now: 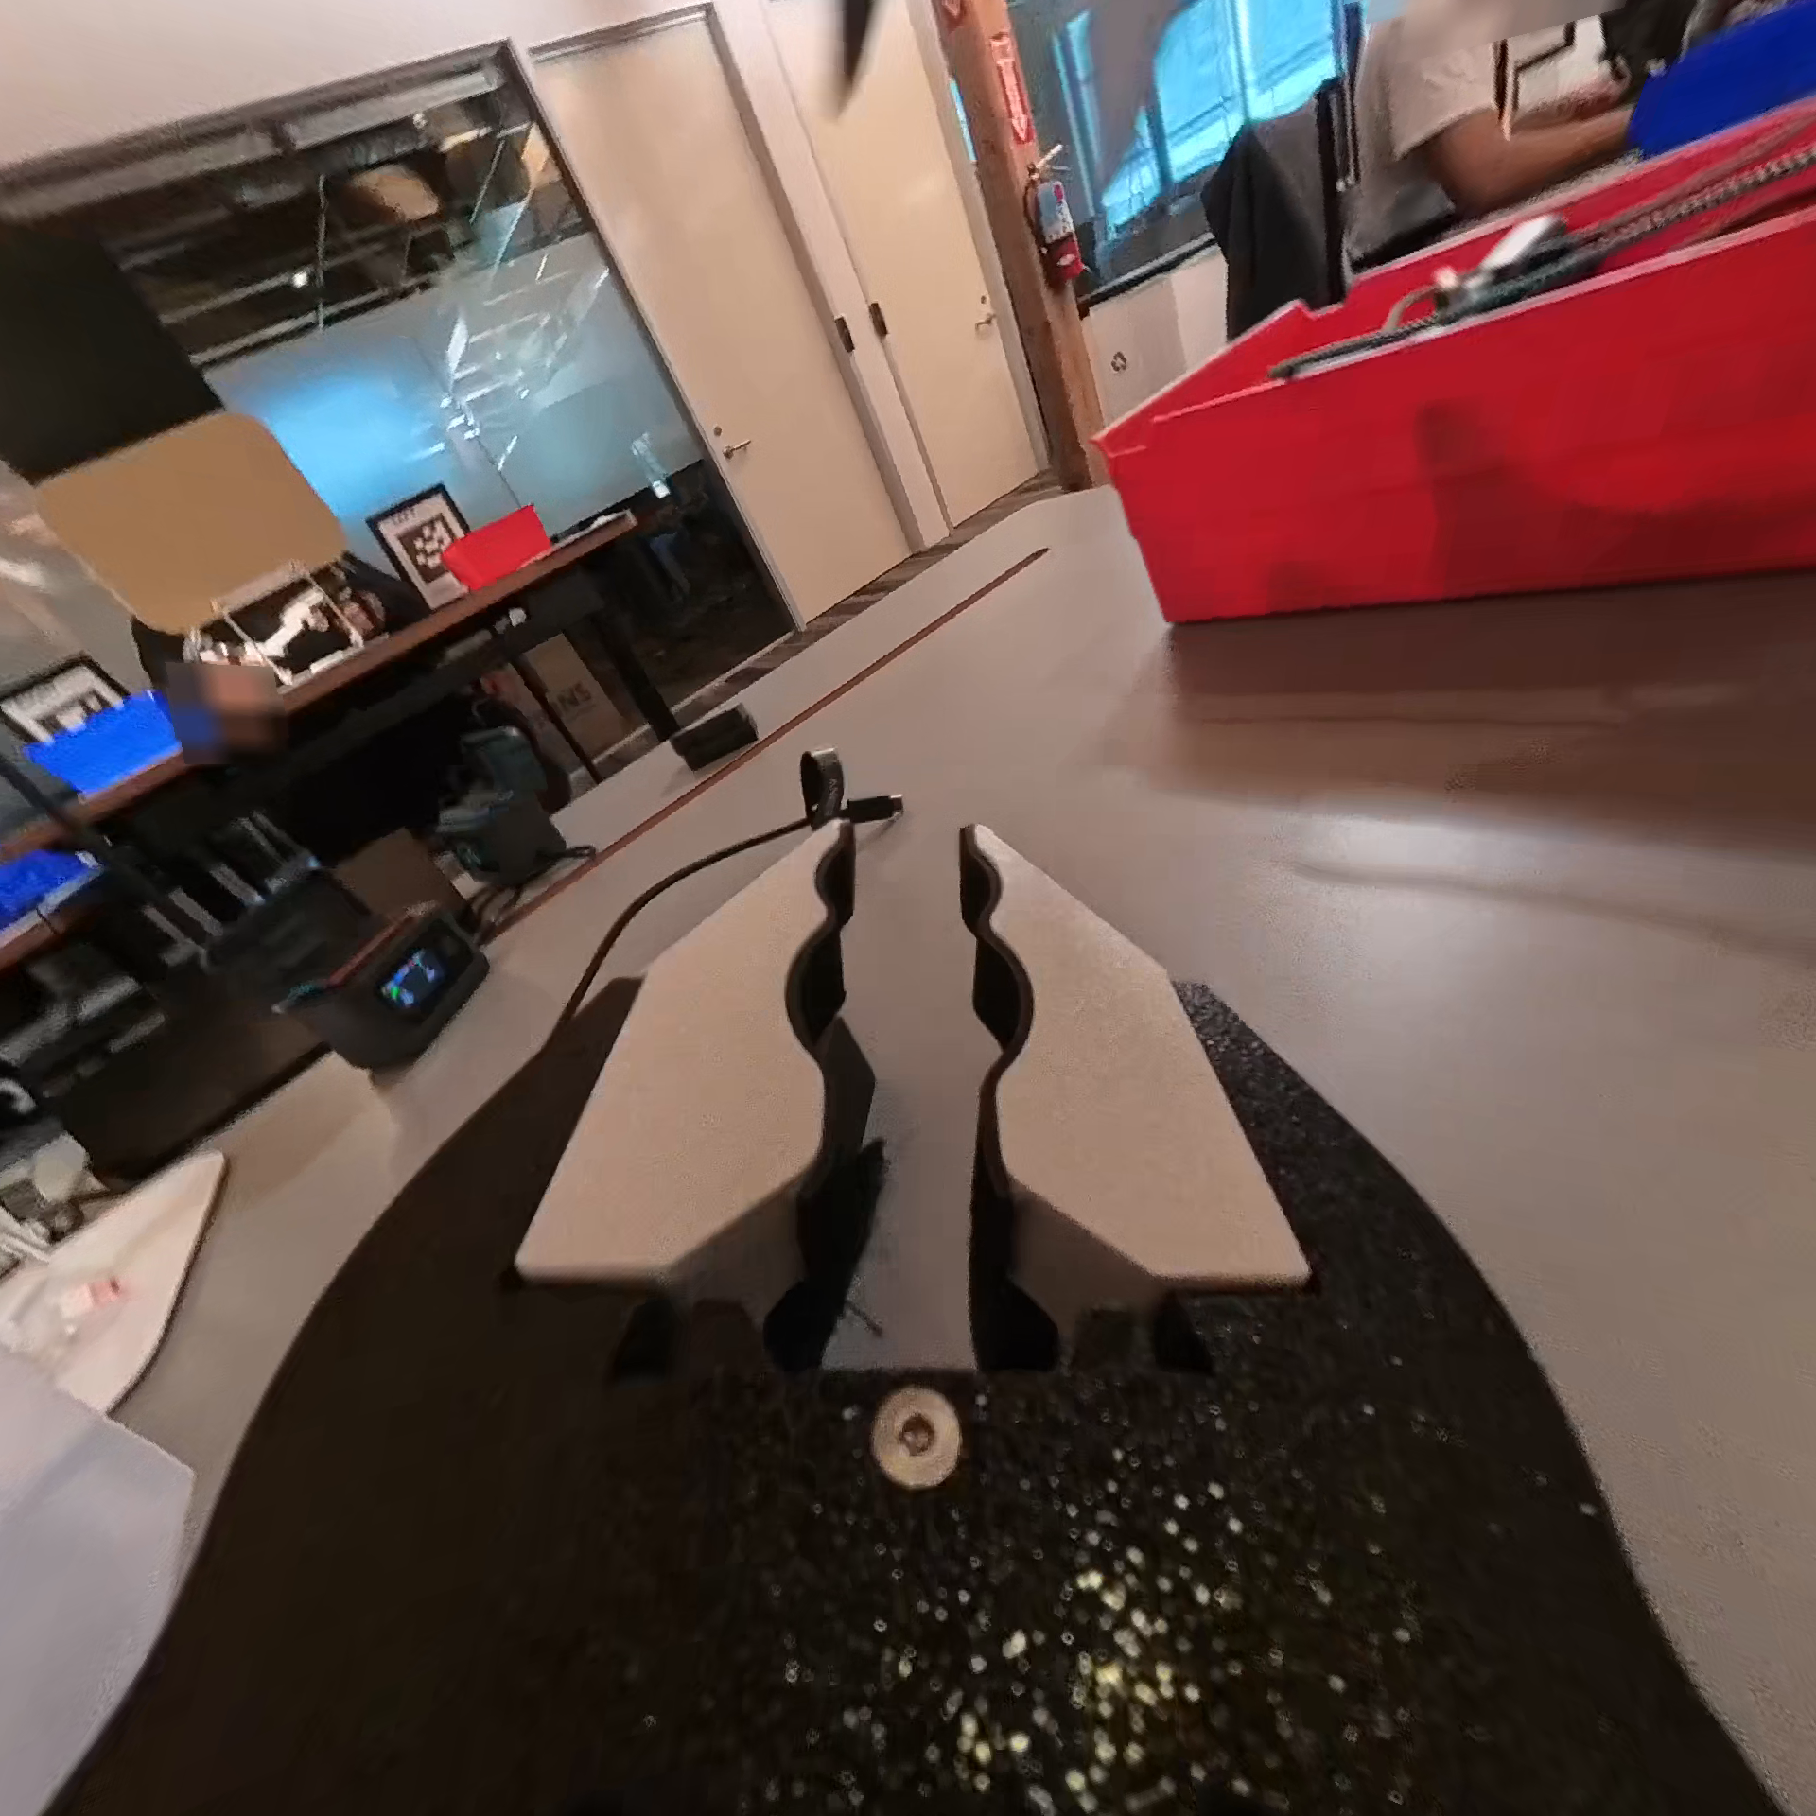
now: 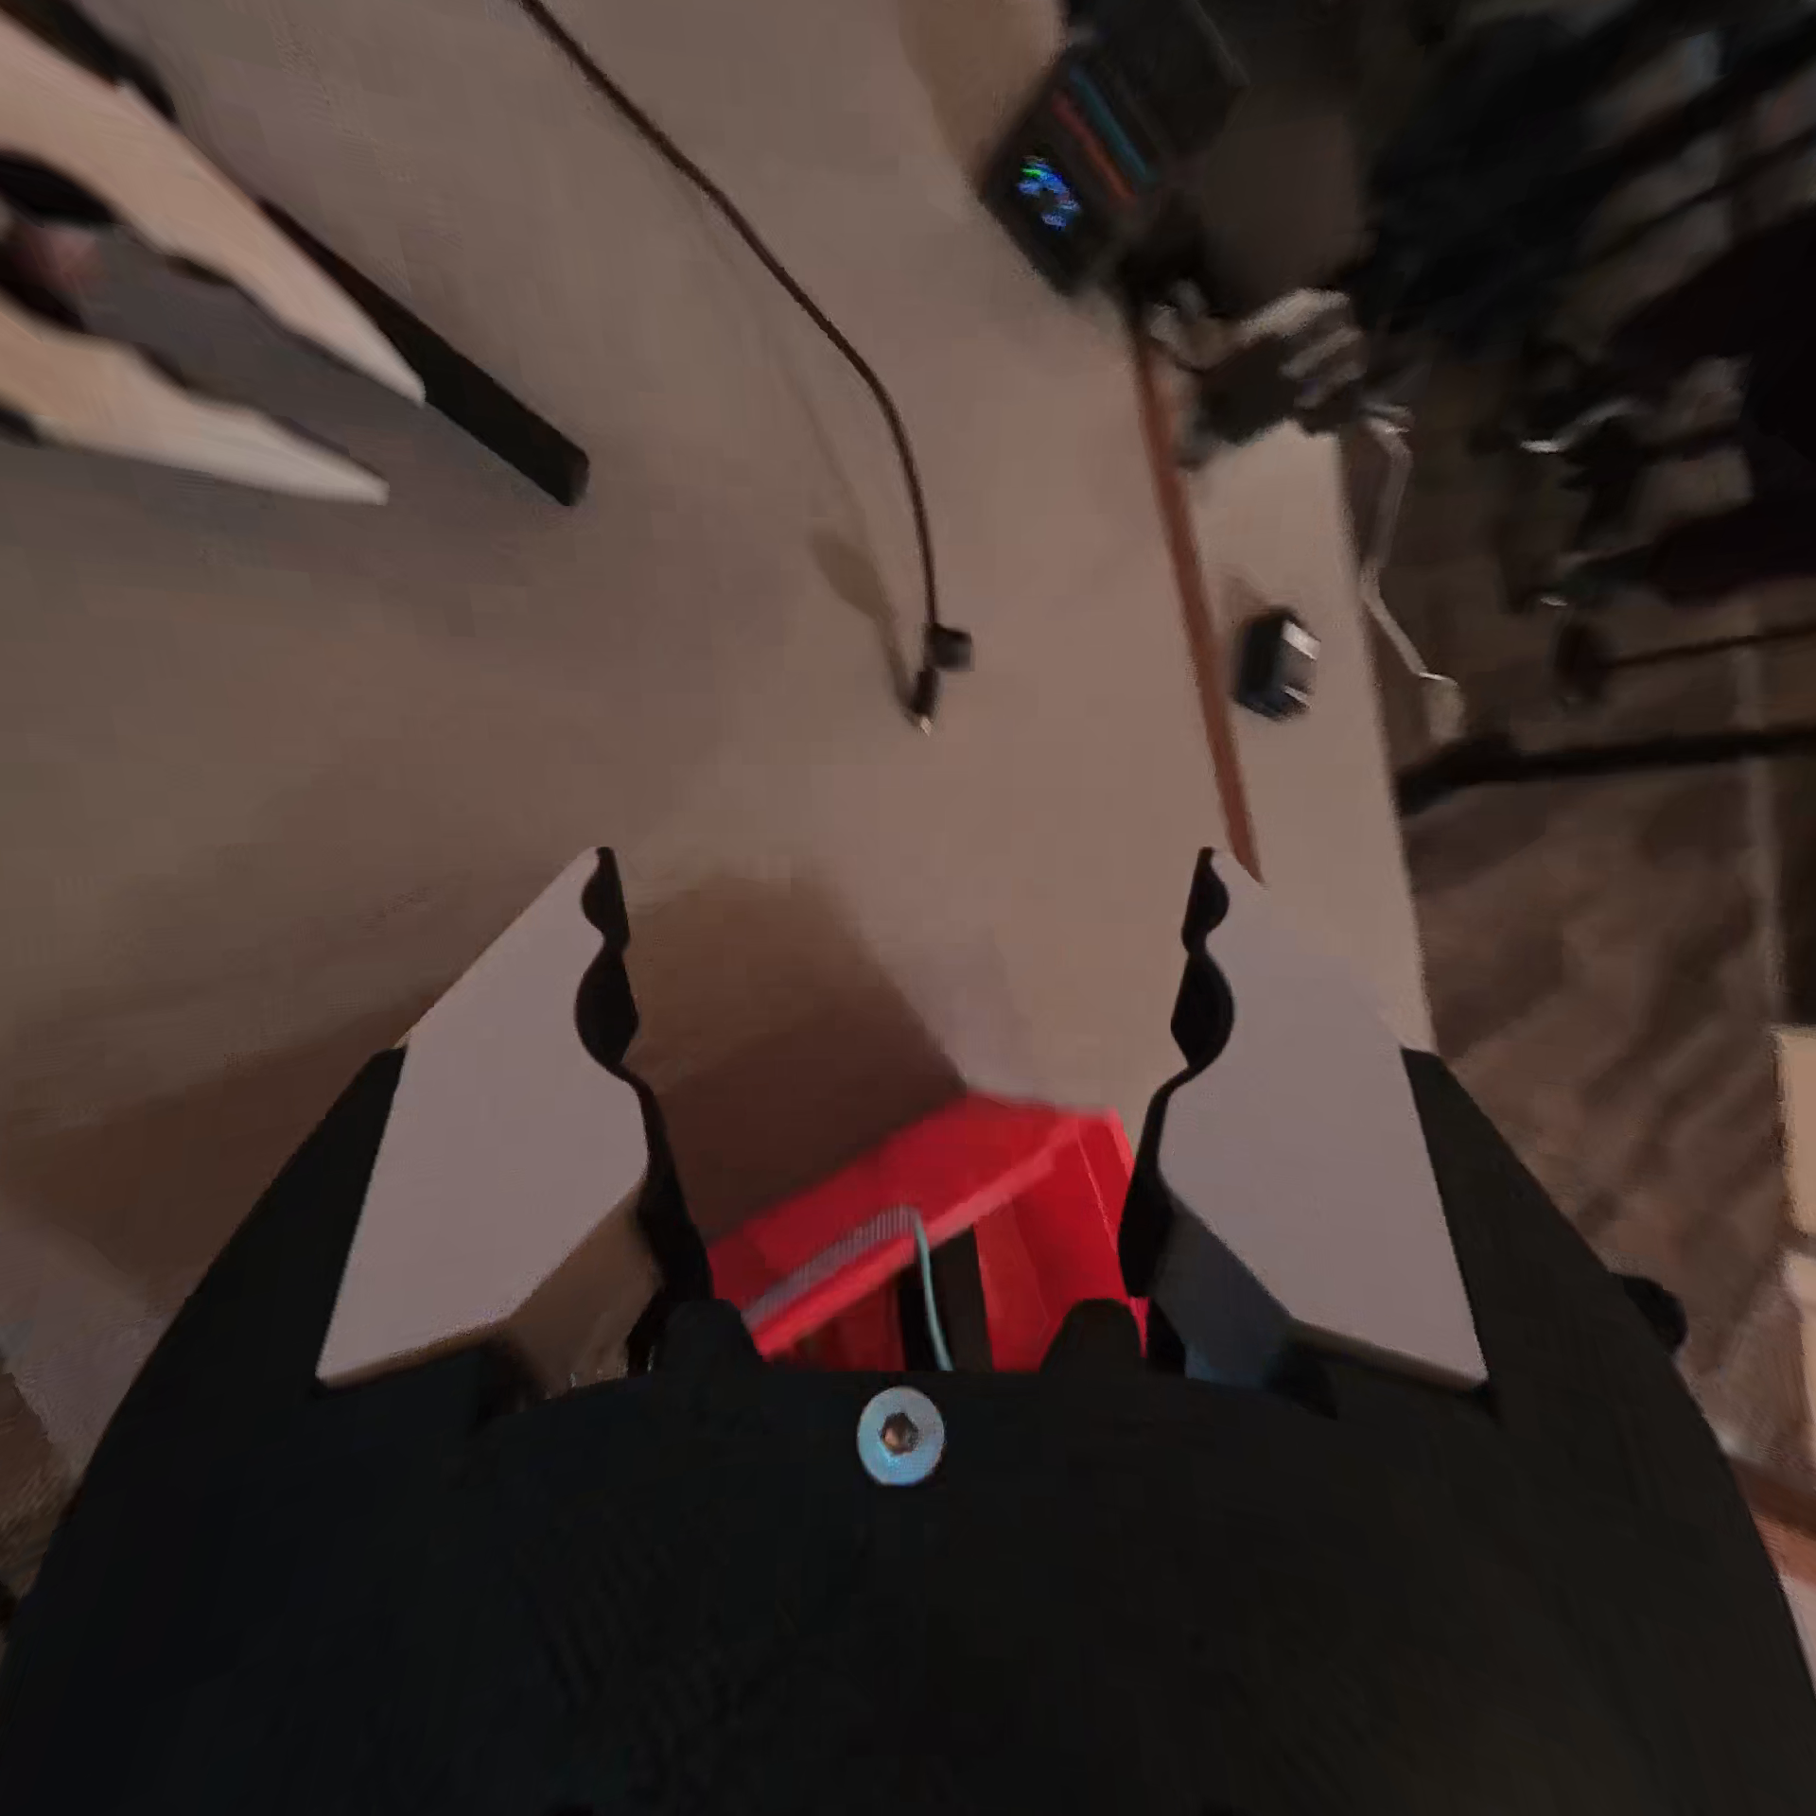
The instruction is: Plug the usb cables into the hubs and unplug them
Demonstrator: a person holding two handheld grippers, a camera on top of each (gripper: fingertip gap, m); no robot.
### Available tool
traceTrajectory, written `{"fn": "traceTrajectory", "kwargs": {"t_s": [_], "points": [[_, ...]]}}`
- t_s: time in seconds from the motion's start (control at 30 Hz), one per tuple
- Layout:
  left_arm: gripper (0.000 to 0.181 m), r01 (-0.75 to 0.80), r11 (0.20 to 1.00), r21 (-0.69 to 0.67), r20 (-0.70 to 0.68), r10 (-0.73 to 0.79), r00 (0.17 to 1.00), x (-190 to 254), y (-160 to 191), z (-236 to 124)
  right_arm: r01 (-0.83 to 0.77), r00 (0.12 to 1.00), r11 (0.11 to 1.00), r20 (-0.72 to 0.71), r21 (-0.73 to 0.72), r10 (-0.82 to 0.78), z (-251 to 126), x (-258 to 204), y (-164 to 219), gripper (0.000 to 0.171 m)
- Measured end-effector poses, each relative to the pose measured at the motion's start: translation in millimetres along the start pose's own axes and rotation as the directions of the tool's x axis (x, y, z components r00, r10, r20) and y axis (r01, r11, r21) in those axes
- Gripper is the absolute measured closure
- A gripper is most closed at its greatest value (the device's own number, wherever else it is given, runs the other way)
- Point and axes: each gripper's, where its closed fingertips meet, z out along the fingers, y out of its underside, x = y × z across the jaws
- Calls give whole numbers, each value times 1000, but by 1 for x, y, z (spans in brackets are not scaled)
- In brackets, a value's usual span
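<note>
Because the USB cable's plug lies on the table just past my left gripper, pointing right across its narrowly parted, empty jaws, that gripper is nearer than my right gripper, spread wide and empty above the red bin.
</note>
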Motion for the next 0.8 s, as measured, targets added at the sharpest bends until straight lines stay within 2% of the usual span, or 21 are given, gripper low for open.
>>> {"fn": "traceTrajectory", "kwargs": {"t_s": [0.07,0.17,0.3,0.4,0.47,0.53,0.6,0.63,0.67,0.73,0.8], "points": [[163,-75,997,10,-25,75,997,14,-5,1,33,996,998,89,-62,-28,58,-2,-16,62],[163,-216,976,37,-57,218,974,33,-11,1,113,979,984,186,-139,-86,133,-13,-32,82],[164,-302,949,90,-104,311,945,54,-19,-3,259,945,959,235,-111,-228,201,-36,-72,96],[164,-335,936,107,-120,347,930,62,-20,-5,323,919,929,293,-179,-263,239,-45,-80,101],[164,-351,930,110,-125,363,923,63,-20,-6,351,905,908,332,-230,-266,257,-46,-78,105],[164,-348,931,107,-125,359,925,62,-19,-6,364,902,891,342,-273,-263,270,-41,-75,117],[164,-336,936,105,-122,348,930,60,-18,-6,356,902,889,355,-288,-246,277,-40,-76,137],[164,-328,939,105,-121,340,933,58,-18,-7,353,906,887,344,-298,-245,279,-37,-77,158],[164,-319,942,104,-119,330,936,56,-18,-7,369,904,875,338,-313,-260,280,-34,-75,171],[164,-294,951,97,-106,303,947,51,-18,-7,414,894,850,323,-327,-311,275,-30,-73,171],[164,-276,959,62,-39,279,960,36,-16,-7,404,897,871,308,-280,-317,262,-29,-81,171]]}}
